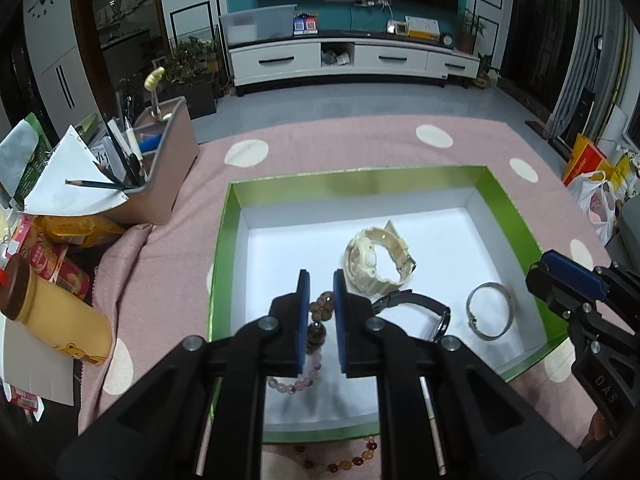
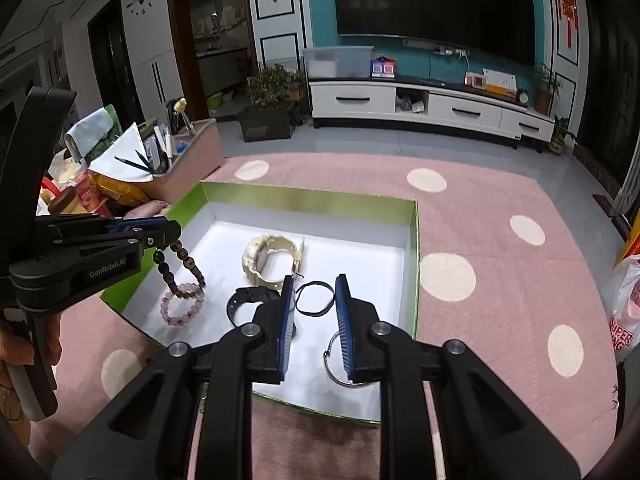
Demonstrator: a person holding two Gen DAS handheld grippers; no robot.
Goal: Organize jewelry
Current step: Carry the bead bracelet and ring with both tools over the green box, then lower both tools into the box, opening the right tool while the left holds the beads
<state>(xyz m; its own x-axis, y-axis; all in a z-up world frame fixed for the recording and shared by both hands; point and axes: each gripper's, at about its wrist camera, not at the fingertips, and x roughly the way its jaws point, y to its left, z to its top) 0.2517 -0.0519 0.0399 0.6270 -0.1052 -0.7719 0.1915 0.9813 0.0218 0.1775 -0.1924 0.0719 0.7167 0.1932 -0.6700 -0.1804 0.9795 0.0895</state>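
A green-rimmed box [image 1: 224,240] with a white floor holds a cream watch [image 1: 376,256], a black watch [image 1: 416,308], a silver bangle [image 1: 490,312] and a pink bead bracelet [image 1: 296,384]. My left gripper [image 1: 321,320] is shut on a brown bead bracelet [image 1: 320,308], which hangs above the pink one [image 2: 182,306]; the right wrist view shows the hanging beads [image 2: 180,264] below the left gripper [image 2: 160,236]. My right gripper [image 2: 314,324] is open and empty over the box [image 2: 414,264], above the bangle [image 2: 340,360] and a thin black band [image 2: 316,300].
Another bead bracelet [image 1: 340,460] lies on the pink dotted cloth [image 1: 320,148] in front of the box. A desk organizer with pencils [image 1: 160,168], a yellow bottle [image 1: 56,320] and snack packs stand at the left. A plastic bag [image 2: 624,308] sits at the right.
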